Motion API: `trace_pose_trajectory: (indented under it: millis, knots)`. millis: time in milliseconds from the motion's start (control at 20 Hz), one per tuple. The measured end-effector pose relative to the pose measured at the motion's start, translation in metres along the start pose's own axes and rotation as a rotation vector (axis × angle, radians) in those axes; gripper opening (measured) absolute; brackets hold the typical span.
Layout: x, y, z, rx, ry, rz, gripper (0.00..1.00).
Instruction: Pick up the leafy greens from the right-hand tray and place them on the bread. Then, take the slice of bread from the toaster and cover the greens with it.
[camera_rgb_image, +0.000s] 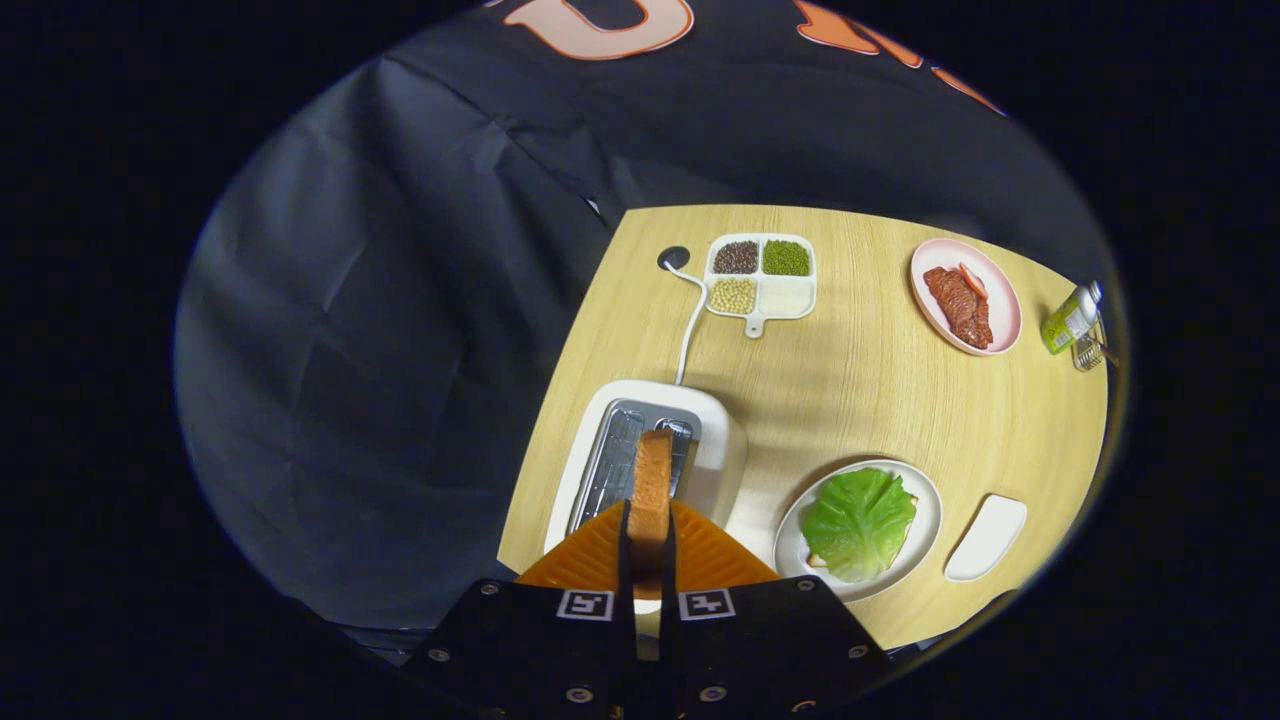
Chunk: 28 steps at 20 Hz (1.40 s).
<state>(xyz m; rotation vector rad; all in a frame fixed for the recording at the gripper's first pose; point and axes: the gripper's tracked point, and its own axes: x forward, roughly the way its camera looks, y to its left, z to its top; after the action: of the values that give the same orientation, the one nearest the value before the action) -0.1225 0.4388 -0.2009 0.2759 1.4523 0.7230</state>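
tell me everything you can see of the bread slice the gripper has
The bread slice is a golden-brown toasted piece seen edge-on, standing upright, thin and tall. Its lower part is clamped between the two fingers of the gripper, which press on both faces. Its upper end rises above the slots of the white toaster just ahead of the fingers; whether its lower edge is free of the slot cannot be told.

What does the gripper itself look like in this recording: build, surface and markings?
The gripper has a dark, boxy body studded with round screw heads. Its two fingers are broad, wedge-shaped plates with fine ribbed faces, narrowing toward the tips. A small square black-and-white tag sits at the base of each finger. No cable is visible on it.
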Motion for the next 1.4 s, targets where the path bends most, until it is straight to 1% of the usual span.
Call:
trace_pose_trajectory:
  millis: [150,300,400,600,850,1050,1100,1400]
  knots:
    - [-0.024,-0.015,0.000,0.024,-0.047,0.045,0.10]
    - [-0.044,-0.041,-0.005,0.065,-0.084,0.066,0.09]
    - [-0.052,-0.064,-0.012,0.103,-0.093,0.080,0.09]
    - [-0.051,-0.111,-0.038,0.219,-0.073,0.107,0.09]
    - [-0.016,-0.159,-0.069,0.301,-0.077,0.137,0.09]
    - [0.012,-0.172,-0.090,0.336,-0.072,0.198,0.09]
    - [0.018,-0.177,-0.095,0.338,-0.070,0.202,0.09]
    - [0.041,-0.214,-0.112,0.345,-0.103,0.165,0.09]
